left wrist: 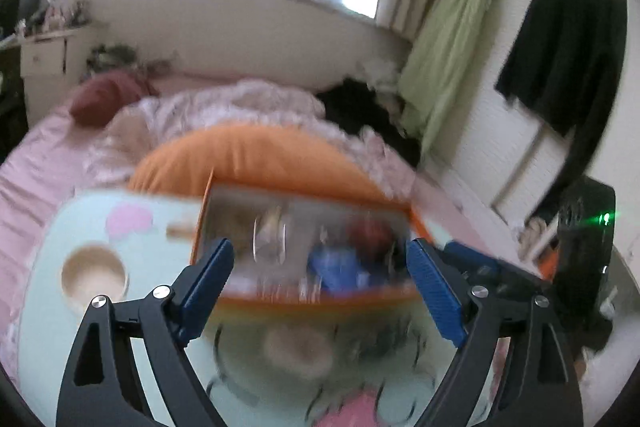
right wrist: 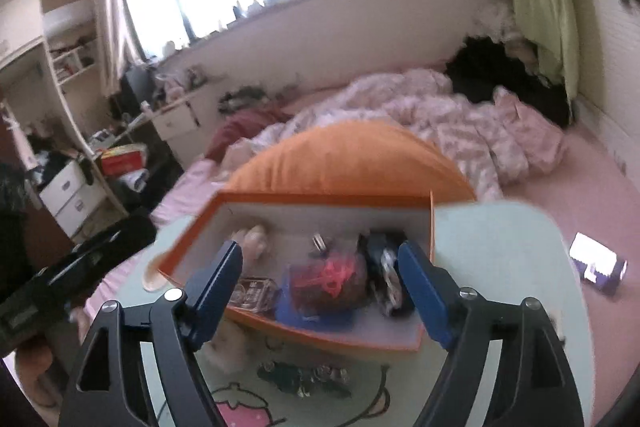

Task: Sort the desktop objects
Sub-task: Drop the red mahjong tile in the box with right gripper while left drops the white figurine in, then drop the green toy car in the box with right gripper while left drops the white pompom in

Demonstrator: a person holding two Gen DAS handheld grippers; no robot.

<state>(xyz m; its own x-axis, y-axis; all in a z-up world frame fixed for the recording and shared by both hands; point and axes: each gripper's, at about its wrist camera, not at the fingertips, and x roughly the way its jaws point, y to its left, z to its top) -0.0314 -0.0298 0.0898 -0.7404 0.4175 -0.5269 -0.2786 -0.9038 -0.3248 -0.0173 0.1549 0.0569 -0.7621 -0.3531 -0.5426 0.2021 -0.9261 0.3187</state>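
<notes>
Both views look down over a pale green lap table (right wrist: 500, 267) with a cartoon print, set on a pink bed (right wrist: 580, 195). On it stands the task's container, a shallow orange box (right wrist: 192, 231) with a grey lining, open at the top.

In the right wrist view the box sits just beyond the right gripper (right wrist: 320, 279), whose blue-padded jaws stand wide apart with nothing between them. Inside the box, from near to far: a blue flat item (right wrist: 296, 311) under a clear bag with pink and red contents (right wrist: 328, 279); a clear rectangular case (right wrist: 252, 291) at the near left; a dark bundle with white parts (right wrist: 384, 267) at the right; a small metal clip (right wrist: 319, 241) toward the middle; and a pale beige soft thing (right wrist: 254, 237) at the far left. On the table in front of the box lie some small dark and shiny pieces (right wrist: 304, 375), too blurred to name. A phone with a lit screen (right wrist: 596, 263) lies on the bed to the right, well apart from the box.

The left wrist view is heavily motion-blurred. The left gripper (left wrist: 320, 287) is likewise spread wide and empty, aimed at the same orange box (left wrist: 320, 301), whose contents show only as blue, red and clear smears. A round cup recess (left wrist: 94, 277) sits in the table at the left.

Behind the box rises an orange pillow (right wrist: 352, 159), then a rumpled pink duvet (right wrist: 460, 115).
</notes>
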